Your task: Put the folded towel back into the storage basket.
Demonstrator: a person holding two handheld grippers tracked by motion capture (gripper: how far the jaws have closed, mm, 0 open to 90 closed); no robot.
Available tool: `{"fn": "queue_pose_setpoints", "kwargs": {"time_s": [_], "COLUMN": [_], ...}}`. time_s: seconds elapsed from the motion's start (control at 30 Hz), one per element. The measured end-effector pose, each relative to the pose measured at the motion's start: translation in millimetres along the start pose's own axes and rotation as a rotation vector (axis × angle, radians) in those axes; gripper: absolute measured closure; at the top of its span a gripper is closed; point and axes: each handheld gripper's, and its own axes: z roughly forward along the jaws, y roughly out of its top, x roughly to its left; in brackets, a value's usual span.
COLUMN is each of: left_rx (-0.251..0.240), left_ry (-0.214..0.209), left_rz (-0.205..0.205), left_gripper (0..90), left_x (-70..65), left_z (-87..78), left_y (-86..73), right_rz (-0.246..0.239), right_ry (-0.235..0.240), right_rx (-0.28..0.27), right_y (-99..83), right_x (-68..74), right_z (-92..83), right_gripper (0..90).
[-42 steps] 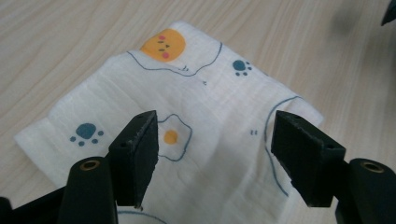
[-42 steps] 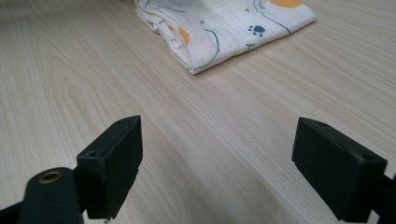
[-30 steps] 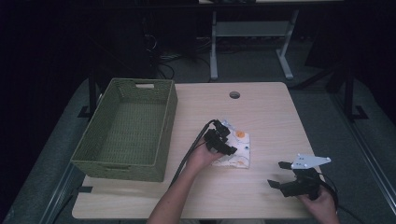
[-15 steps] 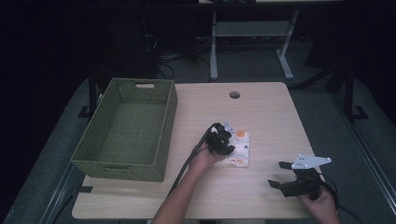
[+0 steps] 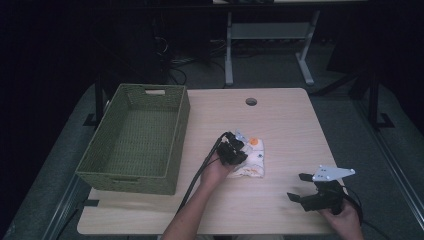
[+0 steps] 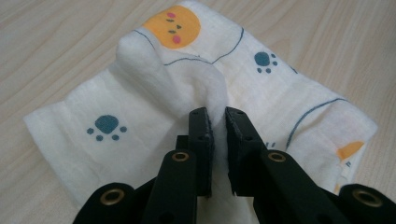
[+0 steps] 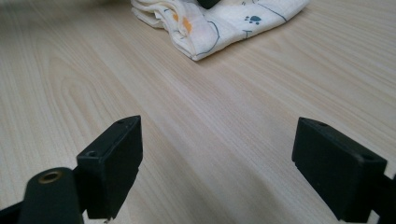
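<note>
left claw (image 6: 217,119): jaws have just been closing, now clenched on a raised fold of the cloth (image 6: 154,88) | cloth: folded, on tabletop (image 5: 280,115) right of the basket (image 5: 135,140) | right claw (image 7: 217,154): released, jaws wide, nothing between, near the tabletop's front edge, apart from the cloth

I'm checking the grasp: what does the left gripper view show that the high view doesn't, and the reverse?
Left gripper view: a raised fold of the cloth pinched between the left gripper fingers, plus its paw prints and orange face. High view: the green basket, the right gripper open near the table edge. Both: cloth lying on the table.
</note>
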Motion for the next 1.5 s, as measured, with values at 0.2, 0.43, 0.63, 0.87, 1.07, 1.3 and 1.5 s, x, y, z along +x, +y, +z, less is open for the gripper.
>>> {"fn": "queue_pose_setpoints", "kwargs": {"time_s": [0.2, 0.43, 0.63, 0.87, 1.07, 1.3, 1.5], "left_rx": [-0.04, -0.093, -0.138, -0.184, -0.223, -0.251, -0.272], "left_ry": [-0.022, -0.051, -0.082, -0.107, -0.127, -0.142, -0.143], "left_rz": [-0.053, -0.083, -0.102, -0.128, -0.145, -0.153, -0.151], "left_gripper": [82.3, 82.6, 82.7, 82.7, 82.7, 82.6, 82.6], "left_x": [4.4, 4.8, 4.8, 4.0, 3.8, 4.1, 3.8], "left_z": [-5.5, -19.9, -32.1, -45.2, -58.8, -73.0, -88.2], "left_y": [-3.3, -2.8, -0.9, 1.3, 3.2, 5.3, 8.7], "right_rz": [0.005, 0.006, 0.004, 0.003, 0.005, 0.009, 0.011], "right_ry": [-0.001, -0.002, -0.004, -0.005, -0.007, -0.008, -0.009], "right_rx": [0.0, -0.002, -0.001, -0.001, -0.002, -0.008, -0.008], "right_y": [-0.6, -0.6, -0.5, -0.6, -0.5, -0.7, -0.9], "right_x": [-0.9, -0.9, -1.2, -1.9, -2.0, -3.2, -4.1], "right_z": [-0.7, -0.7, -0.9, -1.1, -1.1, -2.0, -2.4], "right_gripper": [15.9, 15.9, 15.9, 15.9, 15.9, 15.9, 15.9]}}
